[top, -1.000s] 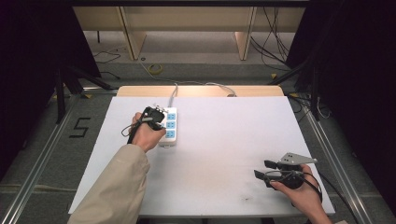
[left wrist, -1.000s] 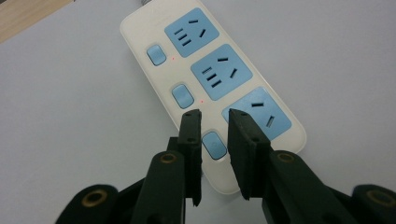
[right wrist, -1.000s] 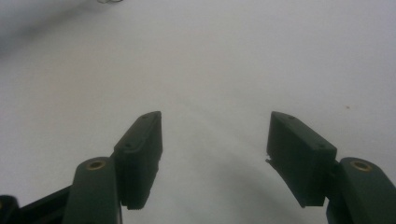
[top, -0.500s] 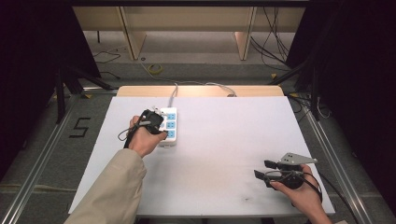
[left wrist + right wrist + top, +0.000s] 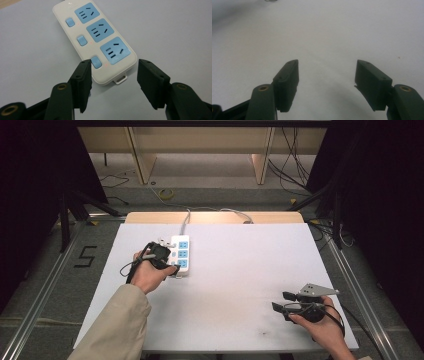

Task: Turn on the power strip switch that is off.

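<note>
The white table (image 5: 240, 285) spreads across the middle of the high view, and on its upper left part lies a white power strip (image 5: 180, 255) with three blue sockets, its cord running off toward the top of the frame. The strip's long axis runs up and down the picture, its free end, the end away from the cord, pointing toward the person.

The left gripper (image 5: 167, 266) sits at that free end, just left of centre. In the left gripper view the power strip (image 5: 93, 40) lies straight ahead of the jaws, stretching away toward the upper left, with its small hanging tab nearest them. The jaws have just been opening and now stand wide; the strip's end lies between them, but the pads are clear of it and grip nothing.

The right gripper (image 5: 285, 301) rests low at the lower right of the high view, well apart from the strip, its jaws spread and empty over bare table (image 5: 324, 37). The left hand is far the nearer one for any next move on the strip.
</note>
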